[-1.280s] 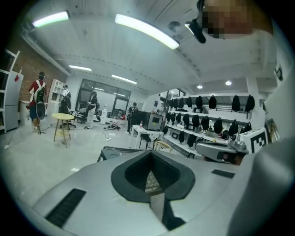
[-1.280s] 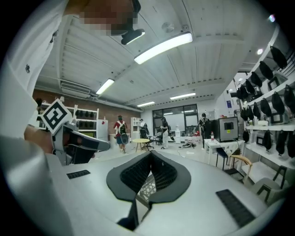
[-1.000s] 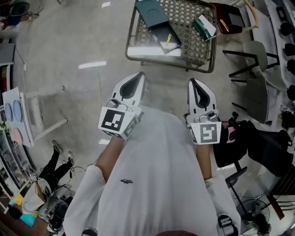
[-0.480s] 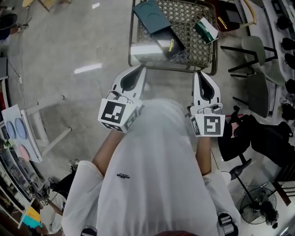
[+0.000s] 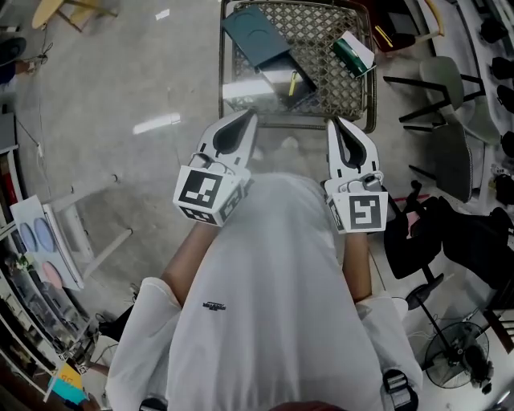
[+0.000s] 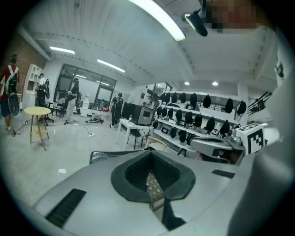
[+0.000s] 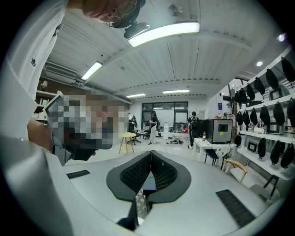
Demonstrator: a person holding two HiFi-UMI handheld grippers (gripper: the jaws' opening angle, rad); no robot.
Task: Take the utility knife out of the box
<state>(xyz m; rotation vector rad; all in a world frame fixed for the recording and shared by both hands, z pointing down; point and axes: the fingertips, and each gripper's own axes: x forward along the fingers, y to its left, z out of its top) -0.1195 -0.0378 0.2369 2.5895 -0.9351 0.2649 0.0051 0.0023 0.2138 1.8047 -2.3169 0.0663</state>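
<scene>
On mesh surface, utility knife in box: likely light, rigid, so pinch mid-handle; left gripper and right gripper jaws closed, empty.

L gripper x1, R gripper x1, mesh table x1, teal box x1, grn carton x1

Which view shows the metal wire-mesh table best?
The head view: the metal wire-mesh table appears from above, with a dark teal box on it. Both gripper views show only slivers of mesh past their shut jaws.
</scene>
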